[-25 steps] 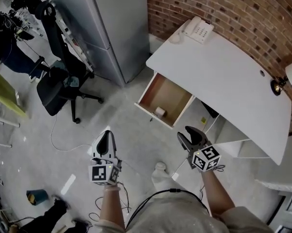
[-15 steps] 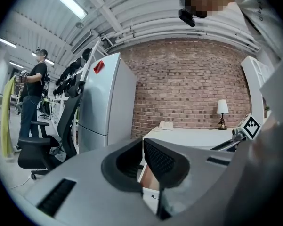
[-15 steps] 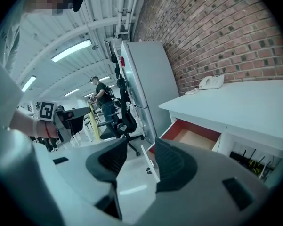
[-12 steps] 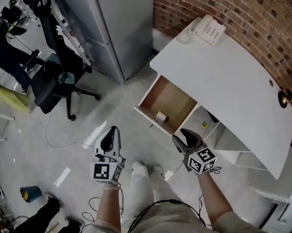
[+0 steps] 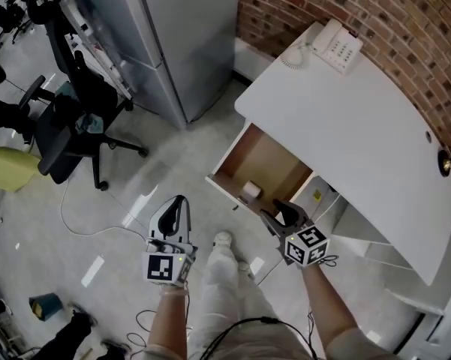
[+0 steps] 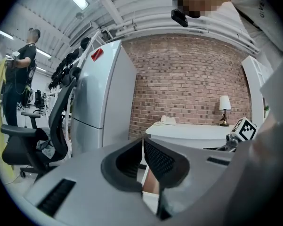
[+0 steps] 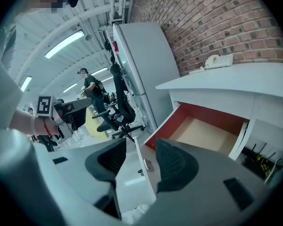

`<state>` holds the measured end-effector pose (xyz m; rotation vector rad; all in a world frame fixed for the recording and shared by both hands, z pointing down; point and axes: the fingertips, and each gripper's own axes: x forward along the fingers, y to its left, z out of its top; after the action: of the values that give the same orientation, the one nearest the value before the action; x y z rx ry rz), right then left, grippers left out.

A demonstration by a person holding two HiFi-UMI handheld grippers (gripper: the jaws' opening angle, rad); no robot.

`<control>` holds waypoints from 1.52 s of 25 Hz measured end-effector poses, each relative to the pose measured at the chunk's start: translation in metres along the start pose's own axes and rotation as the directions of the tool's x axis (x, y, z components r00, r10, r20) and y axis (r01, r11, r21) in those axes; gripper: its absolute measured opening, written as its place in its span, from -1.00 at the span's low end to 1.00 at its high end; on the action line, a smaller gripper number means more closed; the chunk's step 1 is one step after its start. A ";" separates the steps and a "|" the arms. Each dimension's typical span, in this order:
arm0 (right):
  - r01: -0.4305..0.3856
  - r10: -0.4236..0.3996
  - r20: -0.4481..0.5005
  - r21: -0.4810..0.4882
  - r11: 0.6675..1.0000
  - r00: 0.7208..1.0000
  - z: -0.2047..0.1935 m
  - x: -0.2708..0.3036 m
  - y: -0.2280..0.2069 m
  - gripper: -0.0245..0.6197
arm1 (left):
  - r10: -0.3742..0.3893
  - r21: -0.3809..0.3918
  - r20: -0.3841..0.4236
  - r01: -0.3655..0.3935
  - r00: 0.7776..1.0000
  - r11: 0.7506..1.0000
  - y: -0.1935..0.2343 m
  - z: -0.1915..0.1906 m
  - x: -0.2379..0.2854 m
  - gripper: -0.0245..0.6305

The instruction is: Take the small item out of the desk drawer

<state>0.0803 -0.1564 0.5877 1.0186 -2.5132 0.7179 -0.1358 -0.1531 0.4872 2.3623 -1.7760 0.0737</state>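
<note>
The desk drawer stands pulled out from the white desk, its wooden bottom showing. A small white item lies inside near the front panel. My right gripper hovers at the drawer's front right corner, its jaws opening with nothing pressed between them. In the right gripper view the drawer lies ahead of the right gripper; the front panel hides the item there. My left gripper hangs over the floor to the left of the drawer, and in its own view the left gripper is shut on nothing.
A phone and a lamp stand on the desk by the brick wall. A tall grey cabinet stands left of the desk, an office chair farther left. Open shelves sit under the desk beside the drawer. Cables trail on the floor.
The person has stepped toward the desk. My right gripper has come up to the drawer's front right corner. The left gripper has moved along beside it.
</note>
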 end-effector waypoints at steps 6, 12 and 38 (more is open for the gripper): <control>0.011 -0.010 -0.096 0.008 1.000 0.995 -0.016 0.040 -0.017 -0.25 | -0.029 -0.019 -0.003 0.029 1.000 0.999 0.010 -0.012 0.032 -0.91; 0.025 -0.027 -0.216 -0.012 1.000 0.976 -0.035 0.069 -0.038 -0.21 | -0.049 -0.025 -0.011 0.049 0.999 0.999 0.016 -0.028 0.057 -0.91; -0.072 -0.072 -0.659 -0.188 0.979 0.748 -0.120 0.147 -0.087 -0.14 | -0.061 -0.063 -0.028 0.059 0.998 0.996 0.034 -0.075 0.101 -0.91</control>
<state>0.0551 -0.2224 0.7840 0.5458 -1.8993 0.6564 -0.1344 -0.2448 0.5804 2.3562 -1.6674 0.0449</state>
